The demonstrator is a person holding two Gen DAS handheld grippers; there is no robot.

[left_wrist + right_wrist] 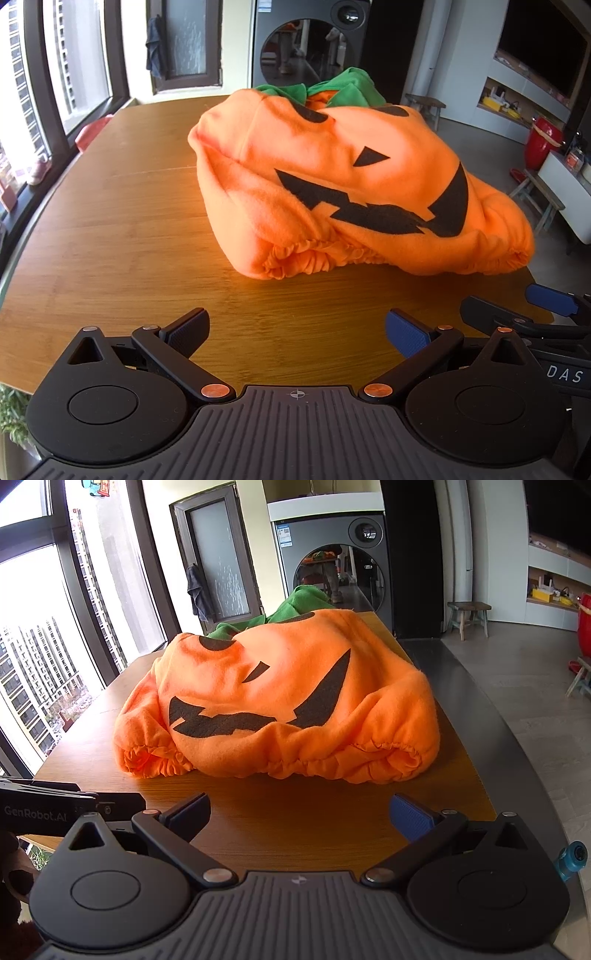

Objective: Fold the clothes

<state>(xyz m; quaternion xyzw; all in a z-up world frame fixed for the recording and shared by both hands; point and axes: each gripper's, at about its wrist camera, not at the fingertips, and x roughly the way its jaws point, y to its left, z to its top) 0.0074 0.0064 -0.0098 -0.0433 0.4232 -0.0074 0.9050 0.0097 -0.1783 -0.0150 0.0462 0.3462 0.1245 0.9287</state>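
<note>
My left gripper [297, 328] hangs low over the near edge of the wooden table [110, 221], its blue-padded fingers [406, 334] spread wide with nothing between them; my right gripper [299, 812] does the same, fingers [412, 818] apart and empty, just short of the costume. The orange pumpkin costume [351, 184] lies in a puffy heap on the table, beyond both grippers and apart from them; its black jagged mouth and triangular nose face up and toward me, and its gathered elastic hem [332, 764] is the edge nearest my fingers. A green collar [295, 605] bunches at the far end of the costume, away from me. In the left wrist view the costume sits ahead and slightly right of my fingers, and my right gripper's tip shows to the right of them, near the costume's hem corner; in the right wrist view the costume sits straight ahead. Behind the costume, past the table's far end, stands a grey washing machine [332, 561] with a round door.
</note>
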